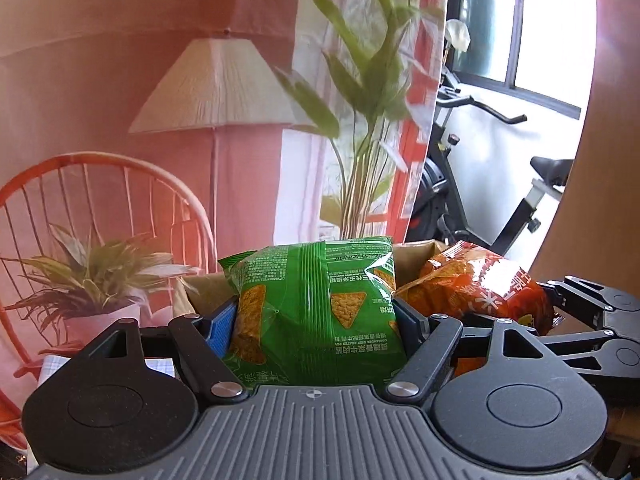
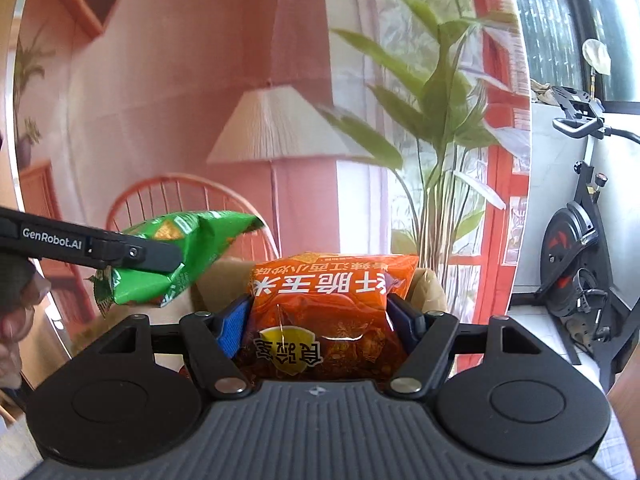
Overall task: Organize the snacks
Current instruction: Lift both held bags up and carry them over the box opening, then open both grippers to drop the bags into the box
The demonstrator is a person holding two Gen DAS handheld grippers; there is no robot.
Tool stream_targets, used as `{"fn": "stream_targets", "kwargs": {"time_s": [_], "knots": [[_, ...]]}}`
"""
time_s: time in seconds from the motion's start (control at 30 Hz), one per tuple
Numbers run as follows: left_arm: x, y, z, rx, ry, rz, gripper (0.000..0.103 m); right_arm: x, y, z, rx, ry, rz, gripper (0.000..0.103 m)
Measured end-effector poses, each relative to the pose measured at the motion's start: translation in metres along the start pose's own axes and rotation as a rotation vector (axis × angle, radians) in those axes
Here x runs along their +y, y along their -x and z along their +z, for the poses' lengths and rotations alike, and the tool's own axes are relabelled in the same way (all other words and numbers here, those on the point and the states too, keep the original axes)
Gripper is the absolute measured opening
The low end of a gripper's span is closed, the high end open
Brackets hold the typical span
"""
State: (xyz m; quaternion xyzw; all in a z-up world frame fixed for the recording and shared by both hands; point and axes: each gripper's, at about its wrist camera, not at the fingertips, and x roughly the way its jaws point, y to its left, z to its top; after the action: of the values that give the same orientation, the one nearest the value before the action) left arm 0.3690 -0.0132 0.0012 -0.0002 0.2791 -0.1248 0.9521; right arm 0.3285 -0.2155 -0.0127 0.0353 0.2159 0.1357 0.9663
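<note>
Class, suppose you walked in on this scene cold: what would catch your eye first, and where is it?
First, the green snack bag, gripped in the left gripper, fills the middle of the left view. Beside it, the orange snack bag sits clamped in the right gripper; both hang in front of a cardboard box. Behind stand a pleated floor lamp and a tall leafy plant.

An open cardboard box [image 1: 204, 292] sits just behind the green bag [image 1: 316, 308] and the orange bag [image 1: 472, 284], flaps up. Its inside and whatever it stands on are hidden. Neither bag lies on a surface. At right, an exercise bike [image 2: 580, 248] stands on pale floor [image 2: 532, 312]. A checked cloth [image 1: 52, 364] shows lower left.
</note>
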Motion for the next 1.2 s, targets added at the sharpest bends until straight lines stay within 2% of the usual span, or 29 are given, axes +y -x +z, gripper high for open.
{"fn": "stream_targets", "kwargs": {"time_s": [0.2, 0.37, 0.63, 1.03, 1.2], "knots": [[0.003, -0.018, -0.002, 0.039, -0.035, 0.038, 0.080, -0.004, -0.012, -0.006, 0.031, -0.007, -0.001, 0.072], [0.004, -0.023, -0.005, 0.051, -0.039, 0.027, 0.080, -0.005, -0.016, -0.010, 0.050, -0.013, -0.001, 0.072], [0.006, -0.028, -0.010, 0.079, -0.058, 0.043, 0.089, -0.002, -0.021, -0.011, 0.069, 0.000, 0.002, 0.072], [0.009, -0.029, -0.009, 0.091, -0.040, 0.031, 0.092, 0.003, -0.027, -0.012, 0.088, 0.006, 0.007, 0.072], [0.011, -0.030, -0.008, 0.100, -0.013, -0.005, 0.093, 0.002, -0.027, -0.012, 0.086, 0.002, 0.007, 0.072]]}}
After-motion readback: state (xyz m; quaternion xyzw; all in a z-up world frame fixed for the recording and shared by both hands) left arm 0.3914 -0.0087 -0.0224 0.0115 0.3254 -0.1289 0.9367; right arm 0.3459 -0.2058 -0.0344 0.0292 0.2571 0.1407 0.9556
